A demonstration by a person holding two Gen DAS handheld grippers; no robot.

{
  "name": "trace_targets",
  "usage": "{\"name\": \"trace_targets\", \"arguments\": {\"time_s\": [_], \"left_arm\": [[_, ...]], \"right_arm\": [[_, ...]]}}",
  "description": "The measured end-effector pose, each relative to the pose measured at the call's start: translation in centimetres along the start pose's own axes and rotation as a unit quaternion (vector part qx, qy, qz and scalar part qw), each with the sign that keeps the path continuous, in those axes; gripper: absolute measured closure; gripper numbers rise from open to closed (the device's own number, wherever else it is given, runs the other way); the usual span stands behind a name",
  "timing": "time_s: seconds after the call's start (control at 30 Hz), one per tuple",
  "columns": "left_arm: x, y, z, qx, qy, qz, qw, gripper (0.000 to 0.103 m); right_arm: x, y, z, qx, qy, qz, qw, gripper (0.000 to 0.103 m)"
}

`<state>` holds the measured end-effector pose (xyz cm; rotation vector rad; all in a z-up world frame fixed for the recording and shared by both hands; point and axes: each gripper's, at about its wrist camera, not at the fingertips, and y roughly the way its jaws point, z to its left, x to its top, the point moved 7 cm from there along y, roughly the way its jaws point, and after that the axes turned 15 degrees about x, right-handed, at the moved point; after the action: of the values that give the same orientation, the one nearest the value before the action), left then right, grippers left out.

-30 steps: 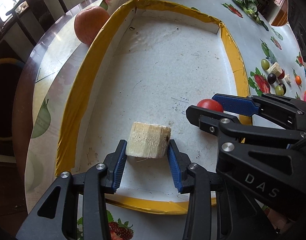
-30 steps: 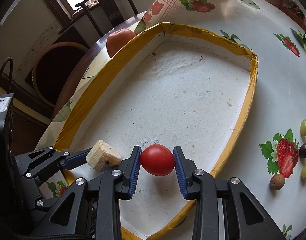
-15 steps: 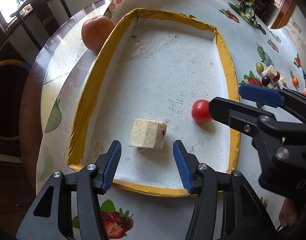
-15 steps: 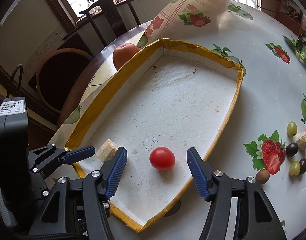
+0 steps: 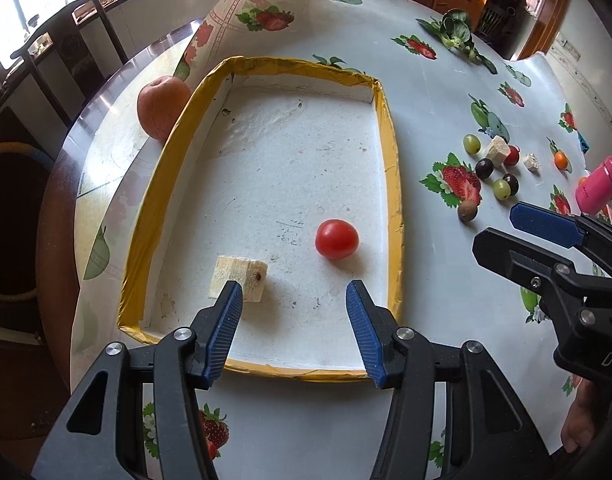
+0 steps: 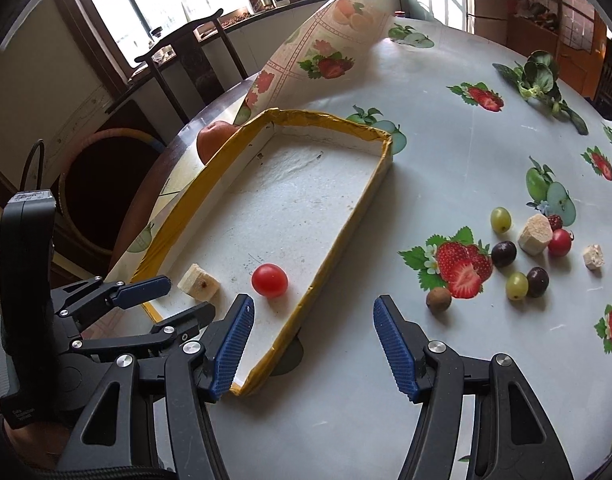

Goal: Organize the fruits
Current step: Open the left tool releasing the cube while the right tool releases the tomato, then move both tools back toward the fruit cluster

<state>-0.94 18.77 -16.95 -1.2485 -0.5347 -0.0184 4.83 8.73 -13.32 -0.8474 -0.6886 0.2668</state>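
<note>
Step in hand, as we judge it: between deliveries. Both of our tools are empty above the near end of the tray, a white tray with a yellow taped rim.

Left gripper: jaws apart, nothing between them, hanging over the tray's 6 o'clock edge.
Right gripper: jaws apart and empty, straddling the tray's near right corner.

In the tray, two items:
- cherry tomato, one, at about 4 o'clock on the tray floor.
- pale cut chunk, one, at about 7 o'clock, well apart from the tomato and partly behind our left pad in the left wrist view.

Loose on the tablecloth, at 3 o'clock from the tray:
- green grapes, two.
- dark grapes, two.
- second cherry tomato, one, touching a large pale chunk.
- small pale chunk, one.
- brown kiwi-like fruit, one, nearest the tray.
- a small dark-red berry behind the large chunk: one, kind unclear.
- small orange fruit, one, seen only in the left wrist view.

Outside the tray at 10 o'clock: large peach-coloured fruit, one, against the rim.

Next move, we reckon: swing right to the loose cluster; the grapes sit close together, so narrow jaws and a clean approach from above seem needed to lift one without scattering its neighbours.
</note>
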Motion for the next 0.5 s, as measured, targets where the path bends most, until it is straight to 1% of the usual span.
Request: {"name": "trace_targets", "arguments": {"time_s": [0.5], "left_arm": [[0.3, -3.2, -5.2, -0.03, 0.033, -0.023, 0.9988, 0.05]], "right_arm": [[-3.7, -6.5, -4.7, -0.036, 0.044, -0.032, 0.998, 0.039]]}}
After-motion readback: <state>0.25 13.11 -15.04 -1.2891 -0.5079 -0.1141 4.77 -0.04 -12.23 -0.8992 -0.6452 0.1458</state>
